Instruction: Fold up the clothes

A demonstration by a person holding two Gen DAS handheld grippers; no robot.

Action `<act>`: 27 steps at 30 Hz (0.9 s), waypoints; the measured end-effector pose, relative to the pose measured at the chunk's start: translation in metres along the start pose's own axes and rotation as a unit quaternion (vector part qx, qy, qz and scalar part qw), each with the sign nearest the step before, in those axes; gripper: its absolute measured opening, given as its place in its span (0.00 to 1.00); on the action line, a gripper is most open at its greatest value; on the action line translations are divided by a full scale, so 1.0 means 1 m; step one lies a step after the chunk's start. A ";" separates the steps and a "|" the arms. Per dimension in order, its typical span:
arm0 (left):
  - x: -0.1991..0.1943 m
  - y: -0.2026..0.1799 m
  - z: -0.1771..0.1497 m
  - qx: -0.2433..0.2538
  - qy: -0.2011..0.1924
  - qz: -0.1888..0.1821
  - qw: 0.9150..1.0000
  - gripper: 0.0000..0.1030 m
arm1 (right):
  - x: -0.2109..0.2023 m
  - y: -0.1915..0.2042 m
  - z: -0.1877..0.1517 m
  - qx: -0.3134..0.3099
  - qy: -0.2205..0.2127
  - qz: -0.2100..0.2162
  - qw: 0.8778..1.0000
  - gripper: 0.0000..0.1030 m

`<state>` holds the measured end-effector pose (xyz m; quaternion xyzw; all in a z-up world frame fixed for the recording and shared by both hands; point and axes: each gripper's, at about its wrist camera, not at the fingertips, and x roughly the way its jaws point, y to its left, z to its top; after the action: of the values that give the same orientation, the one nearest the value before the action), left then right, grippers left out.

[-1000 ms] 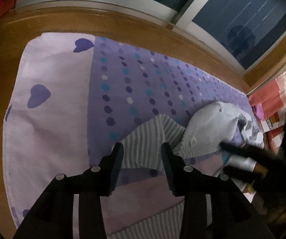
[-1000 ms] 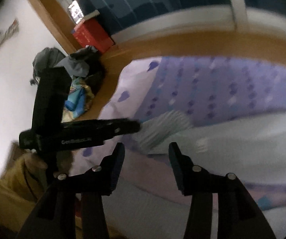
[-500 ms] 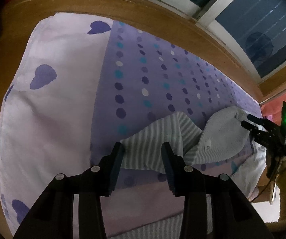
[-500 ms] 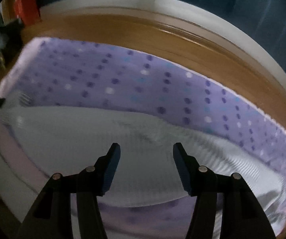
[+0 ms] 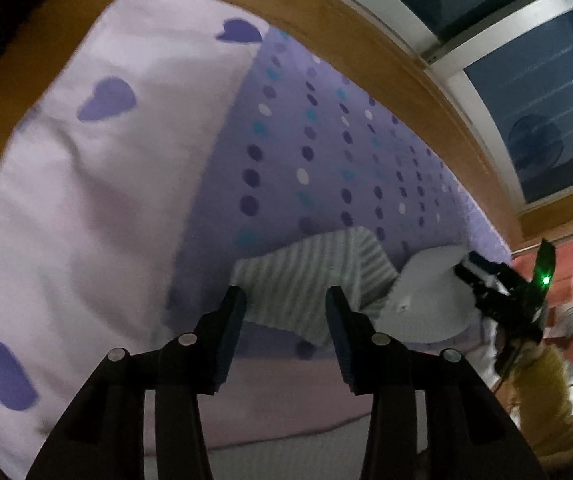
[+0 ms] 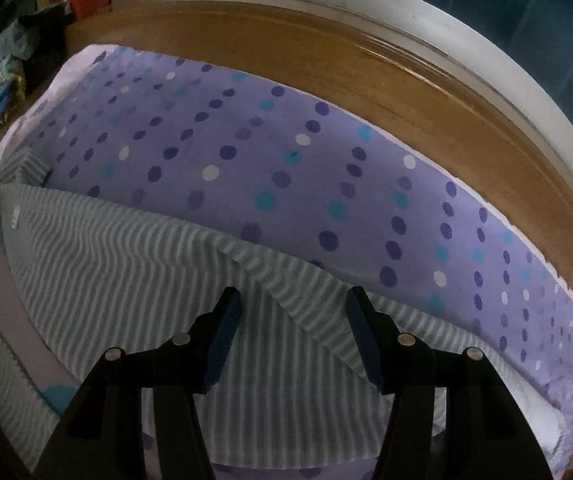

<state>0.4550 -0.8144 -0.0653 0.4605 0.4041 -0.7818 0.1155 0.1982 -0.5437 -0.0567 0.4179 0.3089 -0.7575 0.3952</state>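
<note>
Purple dotted bedsheet (image 6: 286,152) covers the bed beneath my tools, with a wooden ledge (image 6: 406,92) beyond it. On that sheet lies the grey-and-white striped garment (image 6: 134,264). My right gripper (image 6: 292,336) hovers over its folded edge, jaws apart and gripping nothing. My left gripper (image 5: 282,332) is opening just before the garment's striped sleeve (image 5: 310,276), pads clear of it.

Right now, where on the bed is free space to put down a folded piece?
Free: the dotted purple sheet between the striped garment and the wooden ledge, and the pale heart-print sheet left of the dots. Crowded: the near edge, where the garment lies under the right gripper and the left gripper, whose jaws are opening.
</note>
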 end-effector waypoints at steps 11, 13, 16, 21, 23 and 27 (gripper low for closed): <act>0.001 -0.029 0.025 0.031 -0.030 0.016 0.999 0.05 | -0.034 -0.014 0.003 0.010 -0.049 -0.010 0.999 0.03; -0.018 -0.043 0.042 0.055 -0.074 0.023 0.995 0.00 | -0.052 -0.022 0.012 0.016 -0.078 -0.032 0.996 0.03; -0.053 -0.061 0.062 0.078 -0.144 0.028 0.986 0.00 | -0.085 -0.031 0.021 0.038 -0.131 -0.074 0.988 0.03; -0.088 -0.065 0.073 0.100 -0.181 0.027 0.978 0.00 | -0.127 -0.026 0.013 0.056 -0.184 -0.090 0.977 0.03; -0.076 -0.058 0.066 0.097 -0.151 0.023 0.984 0.00 | -0.129 -0.012 -0.004 0.044 -0.173 -0.084 0.980 0.03; -0.040 -0.042 0.039 0.086 -0.079 0.014 0.993 0.08 | -0.112 0.024 -0.050 0.026 -0.116 -0.064 0.991 0.03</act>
<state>0.4293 -0.8240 -0.0005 0.4109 0.3184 -0.8461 0.1180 0.2760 -0.4776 0.0150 0.3168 0.2677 -0.8322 0.3679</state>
